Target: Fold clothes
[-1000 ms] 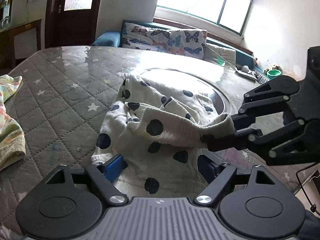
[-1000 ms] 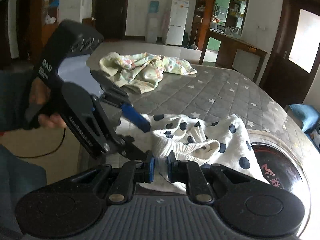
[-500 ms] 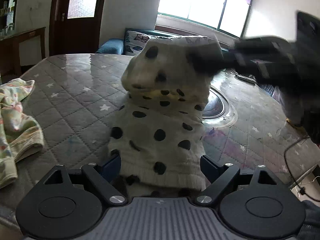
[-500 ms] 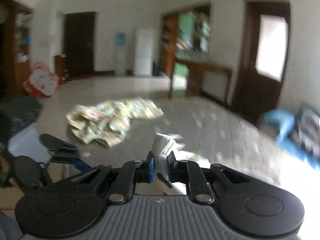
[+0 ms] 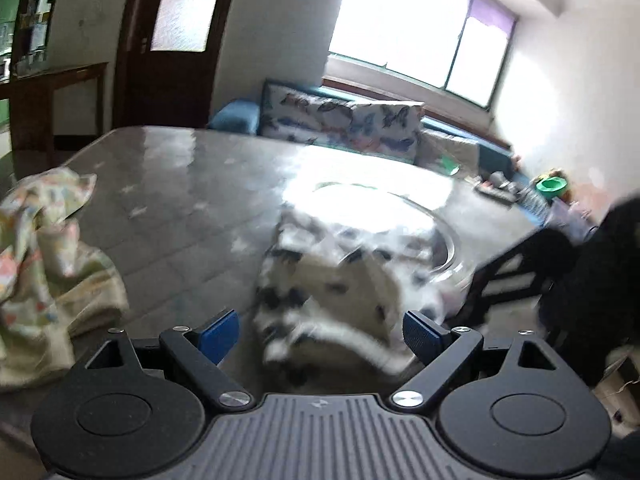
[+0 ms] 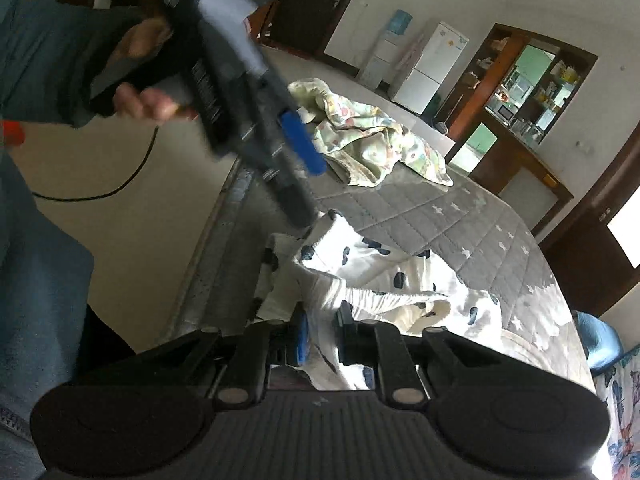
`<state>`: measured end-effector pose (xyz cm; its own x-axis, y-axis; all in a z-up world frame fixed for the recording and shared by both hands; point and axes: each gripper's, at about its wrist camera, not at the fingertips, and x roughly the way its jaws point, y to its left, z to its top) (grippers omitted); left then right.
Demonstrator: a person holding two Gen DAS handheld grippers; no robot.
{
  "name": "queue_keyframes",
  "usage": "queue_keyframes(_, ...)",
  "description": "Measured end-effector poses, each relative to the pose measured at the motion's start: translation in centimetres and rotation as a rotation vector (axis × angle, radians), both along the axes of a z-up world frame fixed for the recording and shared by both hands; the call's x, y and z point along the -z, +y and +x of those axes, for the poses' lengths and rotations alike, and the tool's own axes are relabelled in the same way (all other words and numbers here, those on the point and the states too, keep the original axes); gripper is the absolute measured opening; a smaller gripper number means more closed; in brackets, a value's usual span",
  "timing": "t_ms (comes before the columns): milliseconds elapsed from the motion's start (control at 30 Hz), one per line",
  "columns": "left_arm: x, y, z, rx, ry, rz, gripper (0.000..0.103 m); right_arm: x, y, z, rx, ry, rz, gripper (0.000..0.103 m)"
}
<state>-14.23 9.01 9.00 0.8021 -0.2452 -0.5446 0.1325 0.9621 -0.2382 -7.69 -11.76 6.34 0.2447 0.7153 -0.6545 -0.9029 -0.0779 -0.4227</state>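
Home, living room: quilted table; butterfly-print sofa under window; fridge; kitchen shelves through doorway; wooden doors; laundry heaped.

Left gripper, lower centre, jaws spread wide with blue pads either side of a blurred white garment with dark polka dots lying on the grey quilted table cover. Pastel printed cloth bunched at left edge.
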Motion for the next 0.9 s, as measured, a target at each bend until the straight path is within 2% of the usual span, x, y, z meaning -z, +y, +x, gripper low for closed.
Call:
queue_keyframes(167,0.2,-2.8,4.1,0.054,0.040,0.026,0.082,1.5,1.2,-1.1,-0.021,-0.051,-0.018,0.016)
queue_keyframes(233,0.6,-3.2,6.0,0.045,0.066,0.011,0.081,1.7,1.2,-1.3,-0.023,-0.061,-0.016,0.017)
queue_keyframes(333,0.7,-3.7,7.7,0.002,0.064,0.036,0.080,2.0,1.2,-1.4,-0.021,-0.067,-0.012,0.017)
queue_keyframes(367,0.8,-3.7,8.0,0.001,0.068,0.029,0.072,2.2,1.2,-1.4,-0.020,-0.068,-0.011,0.017)
queue_keyframes(400,0.9,-3.6,8.2,0.004,0.074,0.018,0.056,2.3,1.2,-1.5,-0.019,-0.071,-0.010,0.017)
queue_keyframes(500,1.8,-2.3,8.1,0.004,0.103,-0.017,0.025,2.6,1.0,-1.5,-0.016,-0.074,-0.005,0.017)
queue_keyframes(600,1.9,-1.0,6.7,-0.037,0.101,-0.020,0.016,2.8,0.7,-1.6,-0.012,-0.070,0.000,0.017)
queue_keyframes(833,1.4,1.9,2.0,-0.117,0.090,-0.027,0.014,3.1,0.0,-2.4,-0.021,-0.084,0.009,0.019)
queue_keyframes(900,1.8,2.3,1.4,-0.131,0.104,-0.006,0.019,3.1,0.3,-2.6,-0.027,-0.088,0.009,0.022)
